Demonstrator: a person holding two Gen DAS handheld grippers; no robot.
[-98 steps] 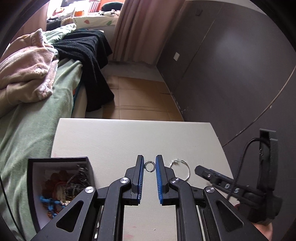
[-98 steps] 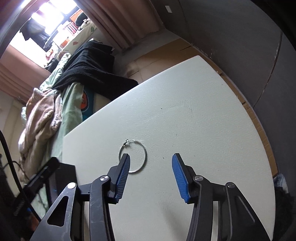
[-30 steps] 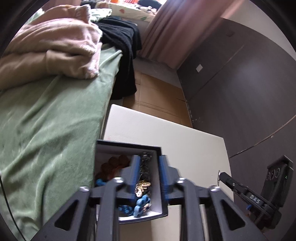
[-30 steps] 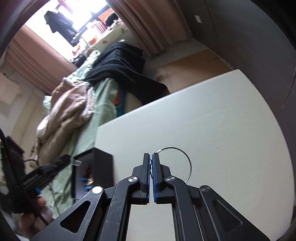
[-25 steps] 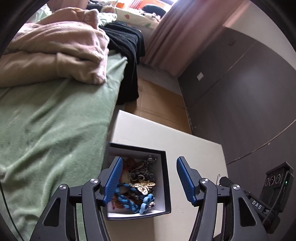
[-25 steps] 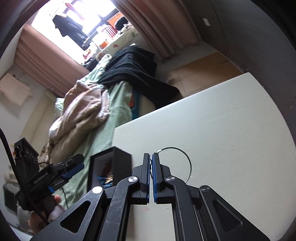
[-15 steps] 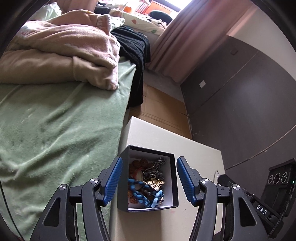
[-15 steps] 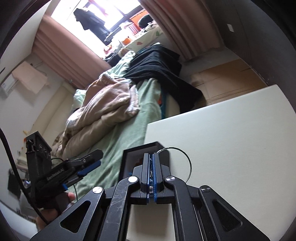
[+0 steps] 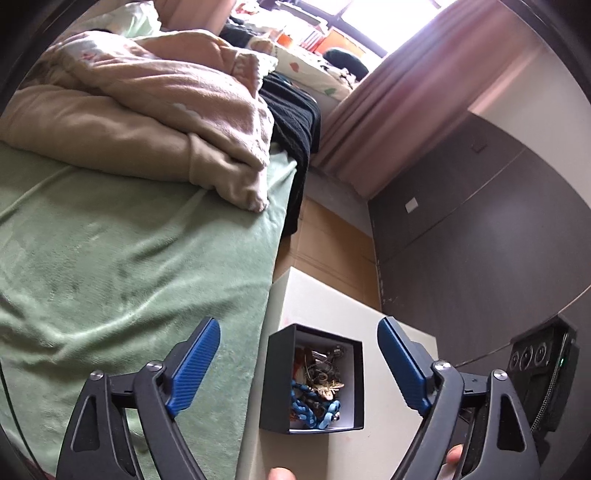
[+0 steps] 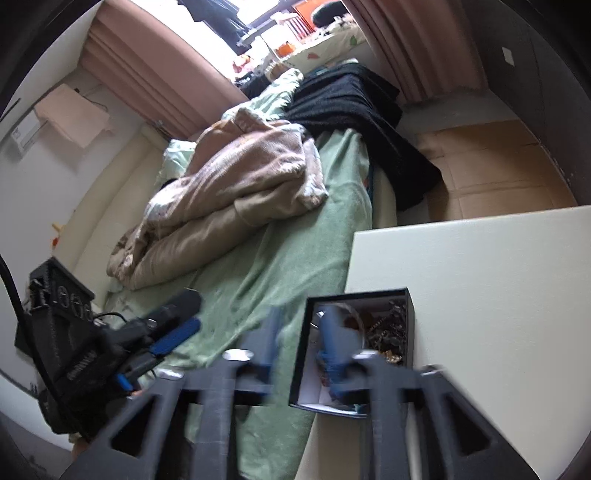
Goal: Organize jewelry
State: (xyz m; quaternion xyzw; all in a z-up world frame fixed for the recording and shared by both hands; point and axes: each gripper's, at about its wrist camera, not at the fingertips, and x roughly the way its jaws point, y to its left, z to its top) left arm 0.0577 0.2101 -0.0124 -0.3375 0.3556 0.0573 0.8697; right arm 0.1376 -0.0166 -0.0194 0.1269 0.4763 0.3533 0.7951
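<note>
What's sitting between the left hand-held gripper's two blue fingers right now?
Left wrist view: the open black jewelry box lies between them, beyond the tips, untouched.

Daylight glares through the window (image 9: 373,33); right wrist view's tongs (image 10: 301,345) motion-blurred, edges fisheye-warped.

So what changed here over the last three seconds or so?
Both grippers carried jewelry from the table to the box. The left gripper let its small ring go and stands wide open, empty. The right gripper has just been opening over the box; its hoop is no longer visible. The box stayed put.
</note>
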